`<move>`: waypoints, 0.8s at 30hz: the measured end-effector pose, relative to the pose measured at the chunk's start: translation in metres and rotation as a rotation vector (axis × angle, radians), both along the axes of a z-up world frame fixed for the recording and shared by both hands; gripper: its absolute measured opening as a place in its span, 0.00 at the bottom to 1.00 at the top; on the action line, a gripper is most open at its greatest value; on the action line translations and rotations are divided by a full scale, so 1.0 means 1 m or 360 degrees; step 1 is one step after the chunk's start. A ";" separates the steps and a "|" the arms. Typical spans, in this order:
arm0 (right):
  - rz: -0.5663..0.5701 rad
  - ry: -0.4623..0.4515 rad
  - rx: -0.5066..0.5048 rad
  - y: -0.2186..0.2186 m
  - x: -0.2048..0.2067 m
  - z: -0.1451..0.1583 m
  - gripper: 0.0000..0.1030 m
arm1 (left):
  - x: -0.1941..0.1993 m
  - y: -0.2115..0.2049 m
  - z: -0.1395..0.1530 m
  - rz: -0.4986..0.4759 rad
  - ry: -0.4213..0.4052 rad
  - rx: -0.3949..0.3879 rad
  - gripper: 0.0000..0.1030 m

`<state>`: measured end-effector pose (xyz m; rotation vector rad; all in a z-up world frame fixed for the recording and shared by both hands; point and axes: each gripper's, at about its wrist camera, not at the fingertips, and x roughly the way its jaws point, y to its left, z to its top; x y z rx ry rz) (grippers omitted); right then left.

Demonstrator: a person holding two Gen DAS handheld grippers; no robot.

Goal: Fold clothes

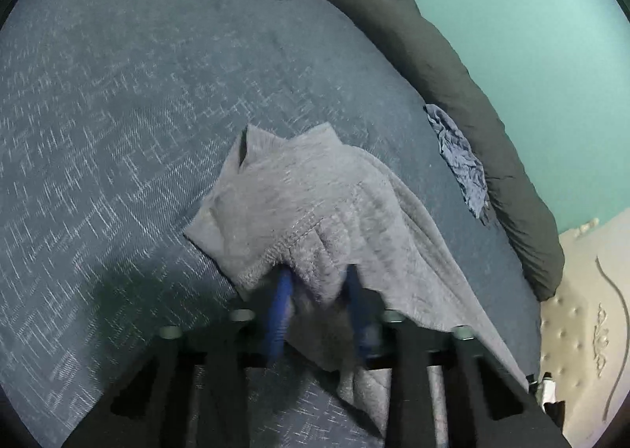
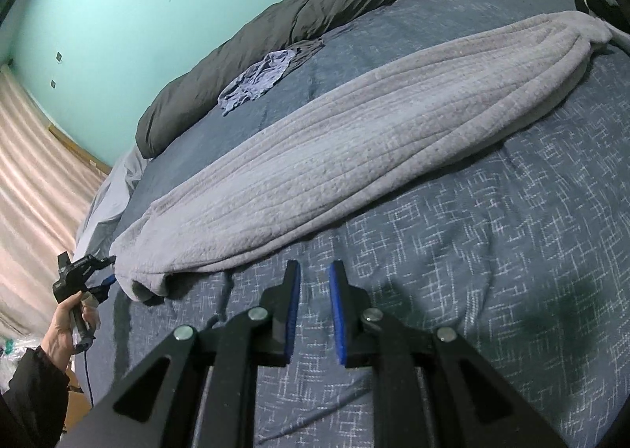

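Note:
A long grey ribbed fleece garment (image 2: 354, 125) lies stretched across the blue patterned bedspread (image 2: 492, 243). My left gripper (image 1: 319, 278) is shut on one end of the garment (image 1: 307, 204), and the cloth drapes over its blue fingers. In the right wrist view the left gripper (image 2: 104, 274) shows at the garment's lower-left end, held by a hand. My right gripper (image 2: 315, 271) is open and empty, just above the bedspread, a little short of the garment's near edge.
A dark grey rolled duvet (image 2: 315, 3) runs along the teal wall. A crumpled light-blue cloth (image 2: 256, 78) lies beside it; it also shows in the left wrist view (image 1: 460, 156). A padded beige headboard (image 1: 582, 314) is at the right. The bed edge and floor (image 2: 39, 172) are at the left.

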<state>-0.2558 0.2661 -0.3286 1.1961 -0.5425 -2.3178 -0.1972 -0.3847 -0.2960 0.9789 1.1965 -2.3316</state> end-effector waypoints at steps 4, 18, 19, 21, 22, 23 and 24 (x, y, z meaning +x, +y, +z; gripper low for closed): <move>0.0009 -0.0001 -0.0007 -0.002 0.000 -0.001 0.14 | 0.014 -0.006 0.016 0.0033 0.0016 -0.0082 0.06; 0.0050 -0.0027 -0.0045 -0.006 0.001 -0.004 0.14 | 0.027 -0.007 0.000 0.0012 -0.0119 -0.0099 0.24; 0.0064 -0.0034 -0.0052 -0.008 0.001 -0.005 0.14 | 0.031 -0.004 0.006 0.0008 -0.0125 -0.0154 0.27; 0.0102 -0.0045 -0.0070 -0.013 0.001 -0.006 0.14 | 0.042 0.002 0.014 0.0018 -0.0112 -0.0220 0.27; 0.0124 -0.0048 -0.0073 -0.016 0.001 -0.006 0.14 | 0.048 0.006 0.017 0.0034 -0.0103 -0.0239 0.27; 0.0144 -0.0049 -0.0073 -0.020 0.002 -0.006 0.14 | 0.055 0.012 0.019 0.0050 -0.0086 -0.0249 0.27; 0.0166 -0.0051 -0.0075 -0.024 0.002 -0.006 0.14 | 0.061 0.017 0.019 0.0057 -0.0069 -0.0256 0.27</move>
